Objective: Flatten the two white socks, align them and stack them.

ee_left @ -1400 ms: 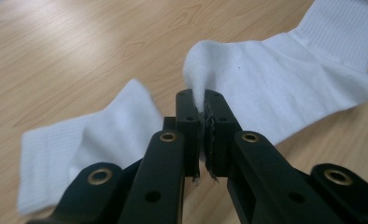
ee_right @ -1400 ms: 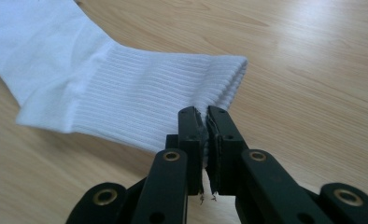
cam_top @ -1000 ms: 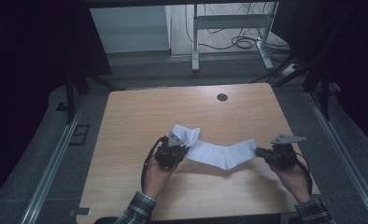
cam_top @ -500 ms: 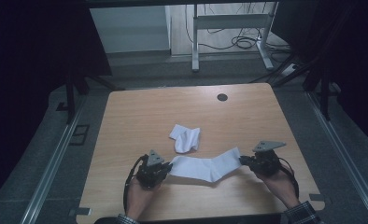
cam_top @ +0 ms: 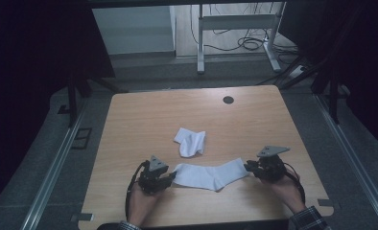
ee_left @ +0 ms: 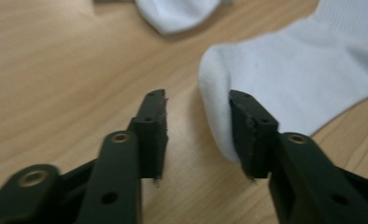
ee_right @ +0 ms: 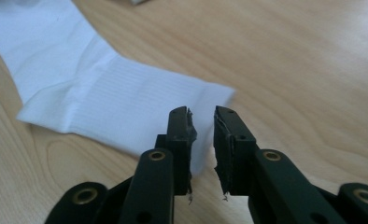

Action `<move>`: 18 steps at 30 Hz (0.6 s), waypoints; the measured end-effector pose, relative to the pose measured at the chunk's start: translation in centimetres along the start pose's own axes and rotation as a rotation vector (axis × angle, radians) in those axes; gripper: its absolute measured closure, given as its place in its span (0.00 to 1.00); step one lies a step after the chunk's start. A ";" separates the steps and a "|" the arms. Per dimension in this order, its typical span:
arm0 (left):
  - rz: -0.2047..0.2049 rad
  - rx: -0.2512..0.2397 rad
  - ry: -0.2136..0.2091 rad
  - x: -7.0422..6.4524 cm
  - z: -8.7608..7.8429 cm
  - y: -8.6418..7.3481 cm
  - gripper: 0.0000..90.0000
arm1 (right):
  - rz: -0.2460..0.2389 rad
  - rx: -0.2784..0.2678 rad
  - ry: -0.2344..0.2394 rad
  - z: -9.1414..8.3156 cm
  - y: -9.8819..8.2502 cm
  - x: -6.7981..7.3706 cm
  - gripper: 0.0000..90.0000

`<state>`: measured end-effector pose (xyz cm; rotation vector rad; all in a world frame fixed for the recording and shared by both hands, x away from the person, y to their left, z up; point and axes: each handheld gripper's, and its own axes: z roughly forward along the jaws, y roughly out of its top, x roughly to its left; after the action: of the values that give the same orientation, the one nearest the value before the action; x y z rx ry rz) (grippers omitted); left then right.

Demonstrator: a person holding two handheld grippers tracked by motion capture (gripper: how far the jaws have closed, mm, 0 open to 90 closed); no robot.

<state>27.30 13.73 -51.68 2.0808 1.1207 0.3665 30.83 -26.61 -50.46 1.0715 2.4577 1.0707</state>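
**Dim room, evenly lit tabletop**

The wooden table is lit softly from above; the surroundings are lost in near-black, except a brighter floor patch beyond the far edge. In both gripper views, the close jaws are blurred and the white sock is slightly overexposed.

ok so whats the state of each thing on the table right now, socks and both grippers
long sock: spread out flat on the table, not gripped
small sock: folded over, lying apart from the long one
left gripper: open, at the toe end of the long sock
right gripper: open a little, at the cuff end, gripping nothing
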 end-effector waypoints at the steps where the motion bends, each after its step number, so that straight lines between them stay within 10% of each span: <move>1: -0.003 -0.009 -0.003 0.1 -0.1 0.2 0.59 | 0.010 -0.006 0.001 -0.2 0.0 -0.2 0.81; 18: 0.041 -0.058 0.004 0.7 0.2 4.2 0.48 | 0.054 0.005 -0.048 -0.4 -1.0 -2.5 0.73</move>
<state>30.34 12.72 -48.92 2.0552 1.0583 0.4181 31.87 -29.09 -51.08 1.1576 2.4081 1.0421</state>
